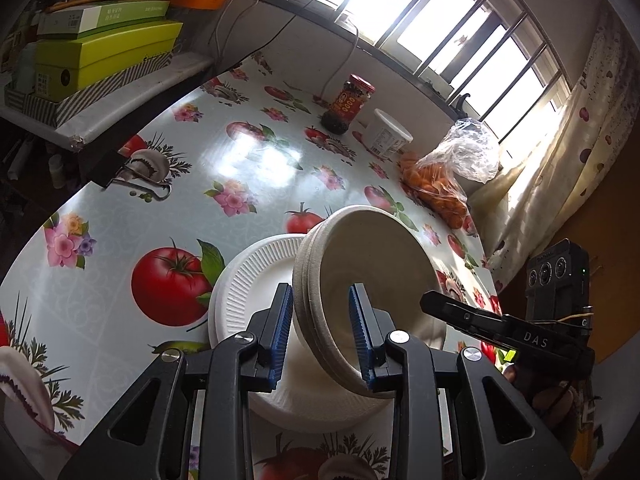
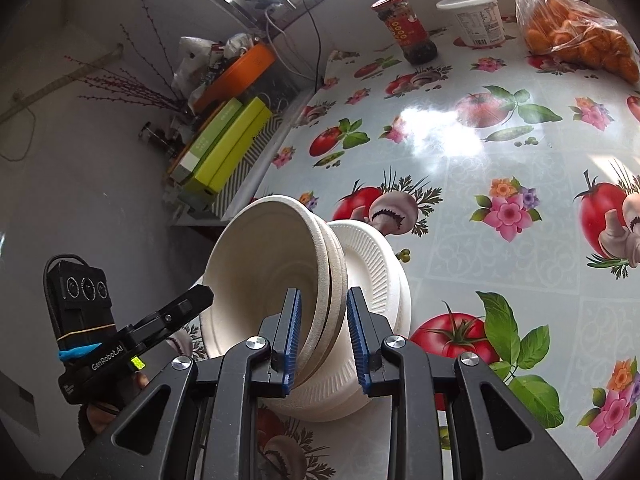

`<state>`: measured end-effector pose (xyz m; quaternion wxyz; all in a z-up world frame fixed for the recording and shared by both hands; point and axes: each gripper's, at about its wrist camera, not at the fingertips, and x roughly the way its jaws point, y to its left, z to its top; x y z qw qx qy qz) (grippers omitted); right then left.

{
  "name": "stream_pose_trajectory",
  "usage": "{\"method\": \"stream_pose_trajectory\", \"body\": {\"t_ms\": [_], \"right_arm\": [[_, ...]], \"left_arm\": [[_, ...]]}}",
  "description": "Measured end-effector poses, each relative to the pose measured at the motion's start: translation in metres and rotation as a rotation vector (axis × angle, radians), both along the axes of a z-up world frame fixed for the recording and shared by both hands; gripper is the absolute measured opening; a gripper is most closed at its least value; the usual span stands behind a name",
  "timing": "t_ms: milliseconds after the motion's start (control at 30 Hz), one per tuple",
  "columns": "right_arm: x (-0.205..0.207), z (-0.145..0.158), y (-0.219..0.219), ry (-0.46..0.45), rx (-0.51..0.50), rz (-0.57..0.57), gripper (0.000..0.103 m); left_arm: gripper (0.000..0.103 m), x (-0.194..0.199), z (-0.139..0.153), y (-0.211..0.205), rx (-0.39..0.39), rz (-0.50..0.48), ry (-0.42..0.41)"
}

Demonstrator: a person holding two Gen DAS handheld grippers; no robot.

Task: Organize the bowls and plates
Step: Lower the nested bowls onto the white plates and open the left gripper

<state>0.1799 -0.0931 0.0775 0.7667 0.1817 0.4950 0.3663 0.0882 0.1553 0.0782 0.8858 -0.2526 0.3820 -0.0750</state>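
Bowls: a nested stack of beige bowls (image 1: 360, 280) is hanging tilted over the white plates (image 1: 248, 280), which are sitting on the table (image 1: 160, 184) near its front edge.
Left gripper: the left gripper (image 1: 320, 332) is clamping the near rim of the stack, one pad inside the bowl and one outside.
Right gripper: the right gripper (image 2: 324, 336) is pinching the opposite rim the same way, so both are carrying the bowls together.
Step in hand: looks to me like they're bringing the bowls down onto the plates, not seated yet since the stack is leaning hard to one side.
Next move: I'd say level the stack out, centre it over the plates, lower it till the base is sitting flat, then let go with both sides.
Edges: the plates are sitting close to the near table edge, so a sideways shove could push them off, I reckon.
Open room: loads of bare tablecloth behind the plates; the sauce jar (image 1: 348, 104), white tub (image 1: 388, 134) and bag of oranges (image 1: 444, 184) are sitting well apart by the window.
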Motion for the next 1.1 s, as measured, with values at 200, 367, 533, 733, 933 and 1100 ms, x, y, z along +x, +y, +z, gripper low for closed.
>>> {"method": "stream_pose_trajectory", "body": {"t_ms": [200,367,533,733,933,1100], "right_arm": [[0.003,-0.005,0.004,0.015,-0.007,0.001,0.024],[0.003,-0.006,0.005,0.012,-0.019,-0.003,0.024],[0.004,-0.005,0.007,0.012,-0.020,-0.005,0.025],[0.005,-0.003,0.006,0.006,-0.028,-0.009,0.037],[0.004,-0.003,0.005,0.003,-0.026,-0.013,0.047],[0.000,-0.001,0.001,-0.006,-0.025,-0.024,0.048]], "left_arm": [[0.030,0.002,-0.006,0.003,-0.002,-0.001,0.016],[0.030,0.004,-0.008,0.003,-0.006,-0.005,0.025],[0.030,0.005,-0.011,0.003,-0.002,-0.006,0.031],[0.030,0.004,-0.012,0.004,0.000,0.001,0.037],[0.030,0.001,-0.012,0.006,0.026,0.019,0.043],[0.034,-0.003,-0.011,0.006,0.042,0.028,0.048]]}}
